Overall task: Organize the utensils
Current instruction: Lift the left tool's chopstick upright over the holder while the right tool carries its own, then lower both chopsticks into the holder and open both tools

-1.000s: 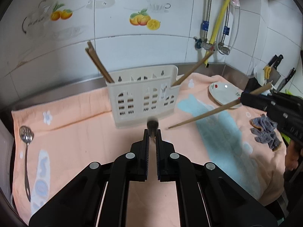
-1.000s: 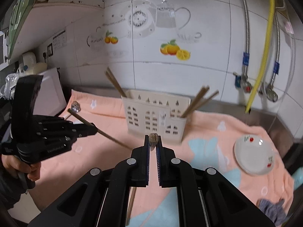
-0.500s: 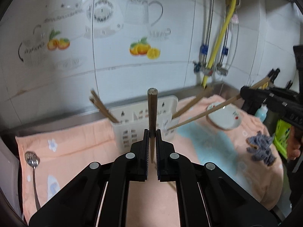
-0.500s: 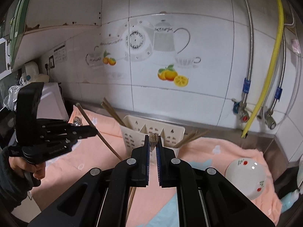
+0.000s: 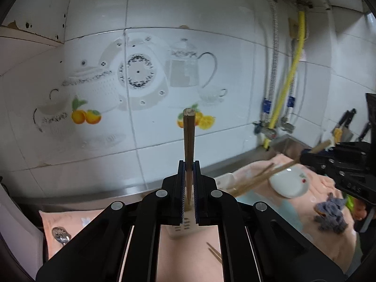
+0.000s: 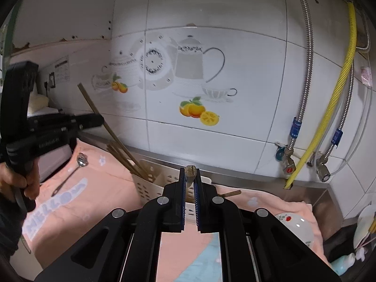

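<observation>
Each gripper is clamped on one chopstick: the left gripper (image 5: 188,171) pinches its chopstick (image 5: 189,138) upright, the right gripper (image 6: 189,176) grips its chopstick (image 6: 189,172) near the top end. Both have risen since a second ago, so tiled wall now fills the views and the holder (image 6: 150,183) sits low. More chopsticks (image 6: 122,155) lean in the holder on the peach towel (image 6: 103,188); a spoon (image 6: 80,164) and plate (image 5: 289,183) lie aside.

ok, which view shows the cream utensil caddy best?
The right wrist view. The cream utensil caddy shows its slotted wall, rim and the chopsticks leaning out of it, though the right hand-held gripper covers its middle. In the left wrist view only a sliver of the caddy peeks out below the left hand-held gripper.
</observation>
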Demonstrator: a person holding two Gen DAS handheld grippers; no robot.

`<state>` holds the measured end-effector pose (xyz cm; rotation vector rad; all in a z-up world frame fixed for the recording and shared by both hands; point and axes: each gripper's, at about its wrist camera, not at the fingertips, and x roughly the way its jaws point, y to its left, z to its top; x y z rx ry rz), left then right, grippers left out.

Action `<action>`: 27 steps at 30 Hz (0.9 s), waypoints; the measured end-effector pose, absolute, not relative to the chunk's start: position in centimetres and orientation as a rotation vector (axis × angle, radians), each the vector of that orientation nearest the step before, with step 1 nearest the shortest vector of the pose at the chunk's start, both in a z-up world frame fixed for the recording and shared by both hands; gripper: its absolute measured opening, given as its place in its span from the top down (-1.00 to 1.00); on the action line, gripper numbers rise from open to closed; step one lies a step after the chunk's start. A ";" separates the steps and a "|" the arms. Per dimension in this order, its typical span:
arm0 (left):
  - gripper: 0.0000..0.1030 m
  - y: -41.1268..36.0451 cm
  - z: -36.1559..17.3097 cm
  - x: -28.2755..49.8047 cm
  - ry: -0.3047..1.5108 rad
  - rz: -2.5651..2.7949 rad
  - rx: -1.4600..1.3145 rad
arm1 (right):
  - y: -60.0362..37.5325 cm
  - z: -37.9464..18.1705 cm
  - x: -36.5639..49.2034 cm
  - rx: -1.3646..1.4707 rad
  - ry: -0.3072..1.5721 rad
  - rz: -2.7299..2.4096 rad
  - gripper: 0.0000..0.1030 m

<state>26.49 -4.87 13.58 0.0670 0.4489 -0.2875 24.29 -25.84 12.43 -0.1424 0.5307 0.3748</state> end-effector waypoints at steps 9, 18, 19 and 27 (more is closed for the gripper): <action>0.90 -4.1 9.8 30.1 0.557 -0.268 0.040 | -25.5 9.8 26.9 -0.152 0.608 0.359 0.88; 0.86 -3.7 8.2 30.6 0.591 -0.268 0.027 | -24.7 7.5 28.7 -0.161 0.657 0.349 0.88; 0.84 -3.7 8.1 30.6 0.592 -0.268 0.026 | -24.6 7.3 28.8 -0.159 0.659 0.352 0.87; 0.07 -3.1 8.0 29.7 0.577 -0.251 0.017 | -24.8 7.3 28.5 -0.154 0.639 0.340 0.67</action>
